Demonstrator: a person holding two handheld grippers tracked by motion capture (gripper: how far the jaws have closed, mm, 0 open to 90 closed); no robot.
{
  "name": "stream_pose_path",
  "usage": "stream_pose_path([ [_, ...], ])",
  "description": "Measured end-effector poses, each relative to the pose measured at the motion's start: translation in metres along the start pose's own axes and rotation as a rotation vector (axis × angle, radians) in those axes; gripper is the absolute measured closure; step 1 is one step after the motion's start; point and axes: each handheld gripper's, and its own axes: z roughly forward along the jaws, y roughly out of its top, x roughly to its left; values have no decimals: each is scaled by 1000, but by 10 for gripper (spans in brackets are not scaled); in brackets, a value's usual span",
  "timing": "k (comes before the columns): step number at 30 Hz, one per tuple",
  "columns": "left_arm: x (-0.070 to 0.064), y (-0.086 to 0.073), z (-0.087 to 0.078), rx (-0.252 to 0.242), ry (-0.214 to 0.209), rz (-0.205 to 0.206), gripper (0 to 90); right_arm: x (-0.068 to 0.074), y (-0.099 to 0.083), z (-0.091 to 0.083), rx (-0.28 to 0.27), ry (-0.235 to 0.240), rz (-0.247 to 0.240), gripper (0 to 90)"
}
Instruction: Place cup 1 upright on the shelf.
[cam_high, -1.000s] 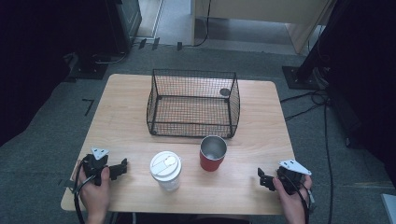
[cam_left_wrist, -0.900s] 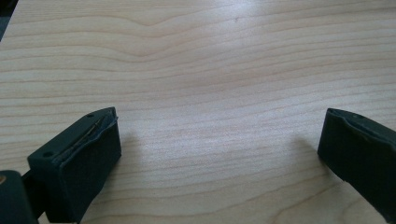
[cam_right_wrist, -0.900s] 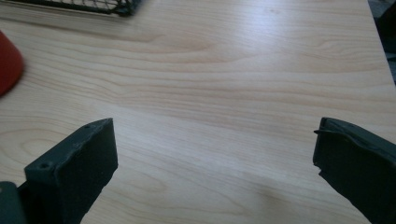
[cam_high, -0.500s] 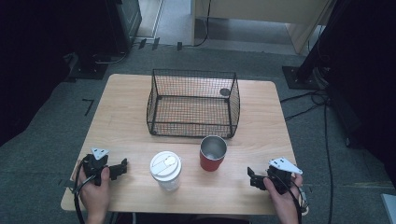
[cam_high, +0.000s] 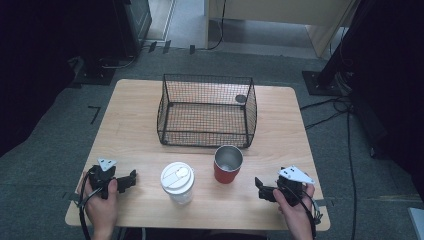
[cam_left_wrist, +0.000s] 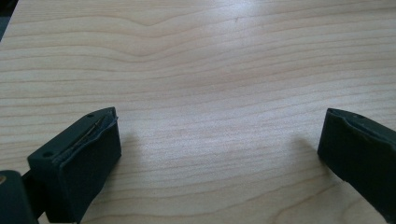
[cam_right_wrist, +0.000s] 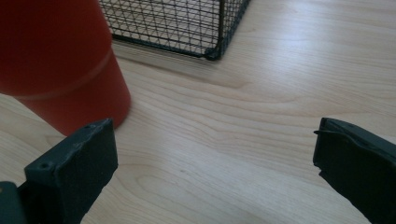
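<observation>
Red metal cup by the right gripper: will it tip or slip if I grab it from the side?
The red metal cup with the steel-lined inside stands upright and looks empty, so it is probably light and may slide on the smooth wooden table if nudged. Its rigid wall should not crush. It narrows toward the base, so it could tip; the open right gripper should probably grip mid-height.

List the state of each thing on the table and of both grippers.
red cup: upright, open top, nothing visible inside
white lidded cup: upright, lid on
wire basket: upright, open top, looks empty
left gripper: open, holding nothing
right gripper: open, beside the red cup, apart from it
</observation>
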Motion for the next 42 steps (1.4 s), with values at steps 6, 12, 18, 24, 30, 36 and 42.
stream_pose_path([
  [6, 0, 0, 0, 0, 0, 0, 0, 8, 4, 2, -7, 18, -12, 0],
  [12, 0, 0, 0, 0, 0, 0, 0, 17, 7, 5, -11, 47, -22, 0],
  [18, 0, 0, 0, 0, 0, 0, 0, 27, 11, 8, -15, 72, -34, 0],
  [24, 0, 0, 0, -1, 0, -1, 0, 35, 13, 11, -14, 98, -41, 0],
  [30, 0, 0, 0, 0, 0, 0, 0, 43, 16, 14, -21, 122, -46, 0],
  [36, 0, 0, 0, 0, 0, 0, 0, 51, 20, 15, -30, 148, -52, 0],
  [42, 0, 0, 0, 0, 0, 0, 0, 56, 23, 18, -34, 166, -55, 0],
])
